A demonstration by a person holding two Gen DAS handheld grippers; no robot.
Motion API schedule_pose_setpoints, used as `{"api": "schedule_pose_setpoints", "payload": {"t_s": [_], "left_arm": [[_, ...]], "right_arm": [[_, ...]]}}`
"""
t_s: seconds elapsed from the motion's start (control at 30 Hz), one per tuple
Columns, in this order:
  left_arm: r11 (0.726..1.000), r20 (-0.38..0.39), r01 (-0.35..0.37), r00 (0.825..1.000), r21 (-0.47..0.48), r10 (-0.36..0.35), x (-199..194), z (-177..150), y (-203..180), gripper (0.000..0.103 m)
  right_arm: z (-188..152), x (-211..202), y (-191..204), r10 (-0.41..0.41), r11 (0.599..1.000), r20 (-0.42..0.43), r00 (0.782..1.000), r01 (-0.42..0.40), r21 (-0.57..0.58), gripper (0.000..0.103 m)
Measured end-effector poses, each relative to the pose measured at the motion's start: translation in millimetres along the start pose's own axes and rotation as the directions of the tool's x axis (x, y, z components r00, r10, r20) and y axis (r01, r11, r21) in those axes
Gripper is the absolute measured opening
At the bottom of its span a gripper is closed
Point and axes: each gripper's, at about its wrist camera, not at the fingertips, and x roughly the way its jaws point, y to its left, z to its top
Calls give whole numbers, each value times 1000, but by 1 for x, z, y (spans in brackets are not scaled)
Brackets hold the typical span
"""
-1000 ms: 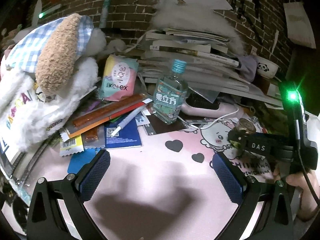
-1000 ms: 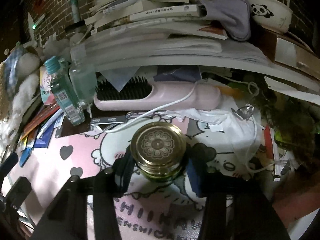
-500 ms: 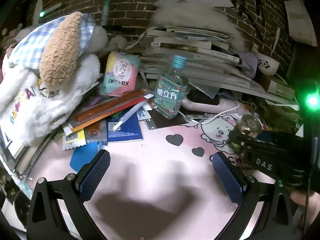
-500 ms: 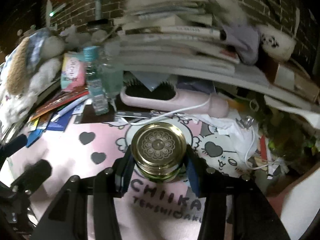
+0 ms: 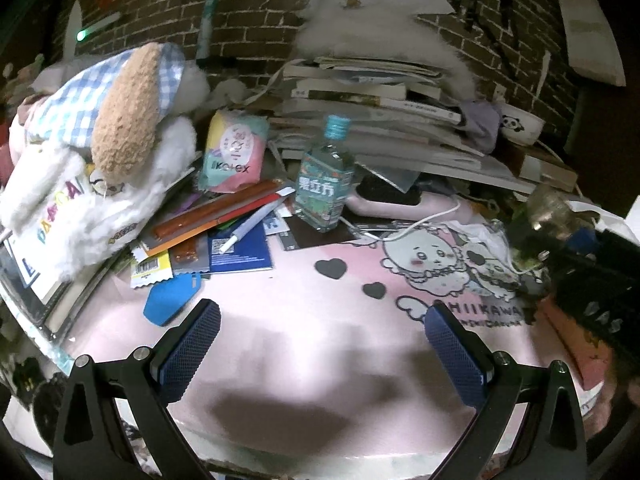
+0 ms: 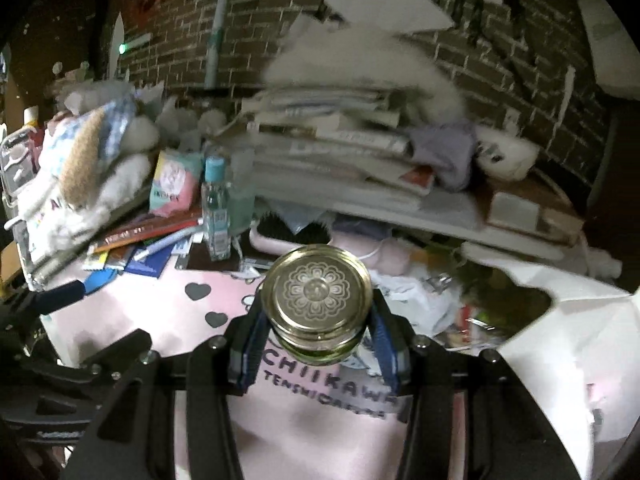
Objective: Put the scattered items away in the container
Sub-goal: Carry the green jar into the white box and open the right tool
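The right tool (image 6: pixel 316 320) was clamped on a small glass jar (image 6: pixel 318 300) with a gold embossed lid, one blue pad on each side, the jar held clear above the pink printed mat (image 5: pixel 320 320). The left tool (image 5: pixel 318 344) stood released, its blue pads wide apart with nothing between them, low over the near part of the mat.

Open room lay on the near and middle part of the surface, where the mat was bare apart from printed hearts and a cartoon figure. The far edge was crowded. A stack of books and papers (image 5: pixel 380 120) ran along the brick wall (image 5: pixel 260 20), with a panda bowl (image 5: pixel 520 126) at its right end. A clear bottle with a teal cap (image 5: pixel 326 184) stood upright just in front of the stack, and a pink hairbrush (image 5: pixel 396 200) lay to its right. At the far left sat a plush toy (image 5: pixel 100 152), with a pastel Kotex packet (image 5: pixel 234 156) beside it and flat packets, a pen and cards (image 5: pixel 216 232) spread below.

At the right, in the right wrist view, a white torn-edged opening (image 6: pixel 580 320) showed, possibly a bag or box; its contents were too dark and blurred to identify.
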Motion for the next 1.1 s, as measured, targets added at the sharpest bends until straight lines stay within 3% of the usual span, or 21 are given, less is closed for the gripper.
{"api": "schedule_pose_setpoints", "payload": {"t_s": [0.2, 0.4, 0.7, 0.9, 1.1], "left_arm": [[1000, 6, 19, 1000, 21, -20, -8, 0, -16, 102], [998, 13, 41, 999, 50, -42, -16, 0, -33, 102], [995, -7, 51, 999, 81, -51, -13, -3, -49, 102], [994, -8, 40, 999, 102, -40, -12, -3, -56, 102], [994, -7, 32, 999, 108, -32, -12, -4, -57, 102]], "right_arm": [[7, -53, -39, -49, 998, 77, 996, 46, 31, 45], [9, -86, -92, -128, 992, 49, 991, 127, 26, 45], [-6, -81, -167, -209, 978, -169, 963, 209, -18, 45], [-20, -51, -197, -248, 969, -335, 909, 232, -86, 45], [-27, -30, -203, -258, 966, -420, 870, 224, -128, 45]]}}
